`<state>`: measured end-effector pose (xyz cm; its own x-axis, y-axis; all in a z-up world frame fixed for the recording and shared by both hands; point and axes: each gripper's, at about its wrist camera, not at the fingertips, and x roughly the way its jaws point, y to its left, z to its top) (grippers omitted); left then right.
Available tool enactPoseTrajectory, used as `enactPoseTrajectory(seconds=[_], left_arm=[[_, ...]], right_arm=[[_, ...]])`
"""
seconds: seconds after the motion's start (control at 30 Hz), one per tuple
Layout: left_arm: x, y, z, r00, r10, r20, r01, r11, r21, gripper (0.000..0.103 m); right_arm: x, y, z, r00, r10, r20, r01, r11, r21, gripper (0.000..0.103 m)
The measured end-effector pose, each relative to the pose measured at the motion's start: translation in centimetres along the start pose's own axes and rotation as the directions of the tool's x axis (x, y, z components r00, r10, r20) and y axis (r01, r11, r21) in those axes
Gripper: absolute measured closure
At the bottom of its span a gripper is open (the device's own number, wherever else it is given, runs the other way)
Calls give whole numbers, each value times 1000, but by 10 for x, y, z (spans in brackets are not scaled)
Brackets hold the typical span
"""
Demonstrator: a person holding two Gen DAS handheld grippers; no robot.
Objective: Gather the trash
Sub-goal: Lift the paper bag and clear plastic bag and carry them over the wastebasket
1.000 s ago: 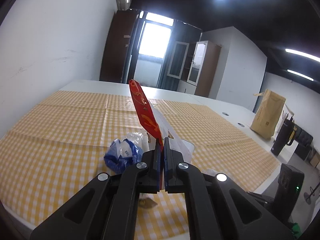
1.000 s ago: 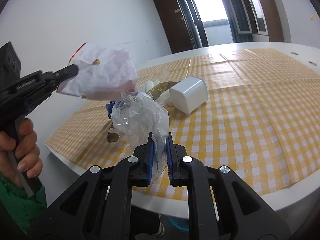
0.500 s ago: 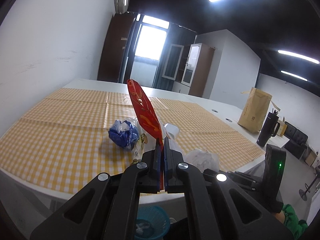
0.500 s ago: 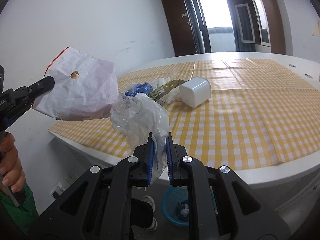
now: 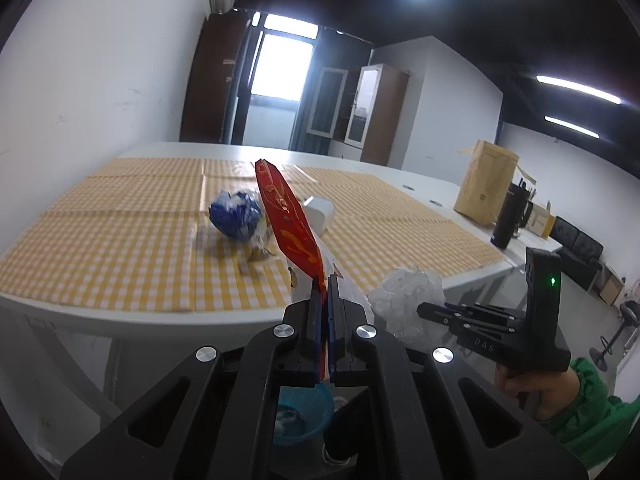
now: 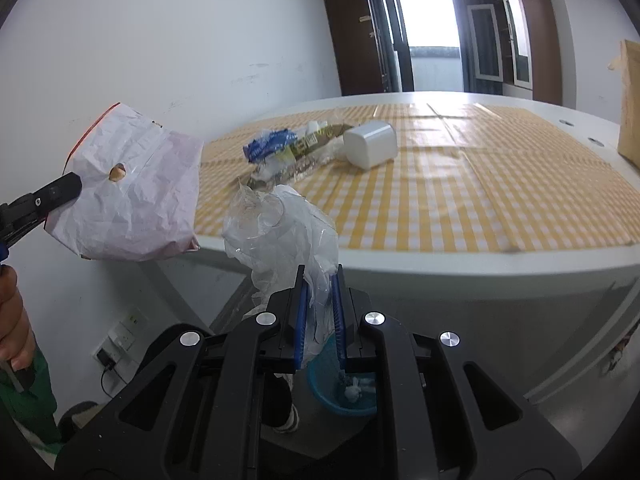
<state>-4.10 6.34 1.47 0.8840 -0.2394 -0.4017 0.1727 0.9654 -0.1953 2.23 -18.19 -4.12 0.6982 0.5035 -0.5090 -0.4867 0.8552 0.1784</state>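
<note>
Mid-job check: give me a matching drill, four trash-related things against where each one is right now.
Things:
1. red snack bag
2. clear plastic wrap
3. blue wrapper
4. blue basket

Places:
A. on the checked tablecloth
B. on the floor by the table
C. in the right hand-held gripper
D. in the left hand-held gripper

Pairs: 1-D, 2-C, 3-A, 4-B

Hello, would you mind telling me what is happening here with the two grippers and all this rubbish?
A person is clearing trash off the checkered table. The left gripper is shut on a red-and-white snack bag, and the right gripper is shut on crumpled clear plastic. Both are held off the table's near edge, above a blue bin on the floor. A blue wrapper, other scraps and a tipped white cup lie on the table.
</note>
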Motion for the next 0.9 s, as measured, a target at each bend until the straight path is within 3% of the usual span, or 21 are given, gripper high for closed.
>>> enactPoseTrajectory(seconds=[0.27,0.5,0.9], left_arm=[[0,-2,-40,996,10,-89,-7,999,38,102],[29,4,-77,977,16,-212,-13,1000,15,102],[107,29,-136,934,21,-357,-43,998,-54,102]], right_arm=[[3,5,-44,996,-1,-89,-1,1000,-27,92],[27,7,-71,985,14,-170,-17,1000,-16,92],[122,-8,-109,928,-64,-368,71,997,6,92]])
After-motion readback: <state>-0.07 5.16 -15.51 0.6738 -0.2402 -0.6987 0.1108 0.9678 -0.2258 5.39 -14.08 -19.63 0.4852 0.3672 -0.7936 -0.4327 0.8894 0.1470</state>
